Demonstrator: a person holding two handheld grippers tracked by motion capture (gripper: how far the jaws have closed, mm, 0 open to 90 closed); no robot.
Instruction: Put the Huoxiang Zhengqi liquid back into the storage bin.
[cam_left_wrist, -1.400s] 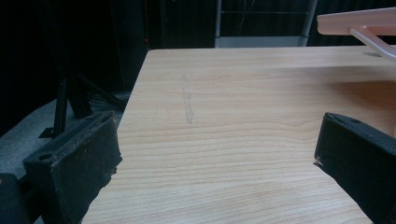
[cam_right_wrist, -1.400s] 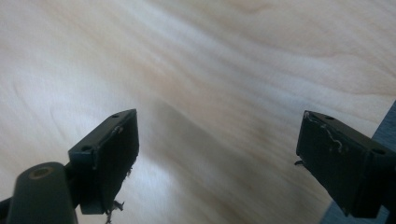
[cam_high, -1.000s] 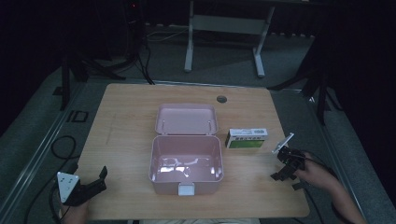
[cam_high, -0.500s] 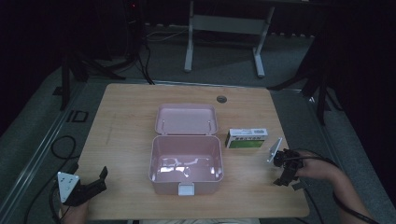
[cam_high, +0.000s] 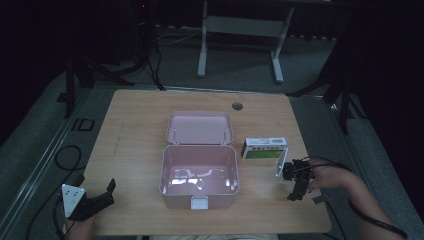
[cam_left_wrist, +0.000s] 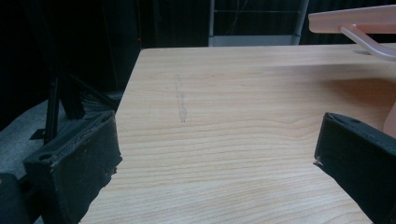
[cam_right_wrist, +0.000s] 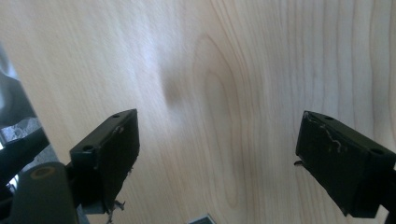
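An open pink plastic box (cam_high: 199, 172) stands in the middle of the wooden table (cam_high: 140, 140), its lid (cam_high: 200, 127) laid back and its inside empty. A green and white carton (cam_high: 264, 148) lies just right of it. My right gripper (cam_high: 296, 185) hovers near the carton's front right corner, tipped down at bare wood, jaws open and empty (cam_right_wrist: 217, 158). My left gripper (cam_high: 104, 196) rests at the table's front left corner, open and empty (cam_left_wrist: 215, 172), with the pink lid's edge (cam_left_wrist: 355, 21) far off at the top right.
A round cable port (cam_high: 237, 106) sits in the table's far edge. Black stands and cables (cam_high: 70, 160) lie on the grey floor to the left, and a white desk frame (cam_high: 240, 30) stands behind the table.
My right gripper has shifted slightly toward the near edge and tipped down toward the table. The left gripper, box and carton have stayed put.
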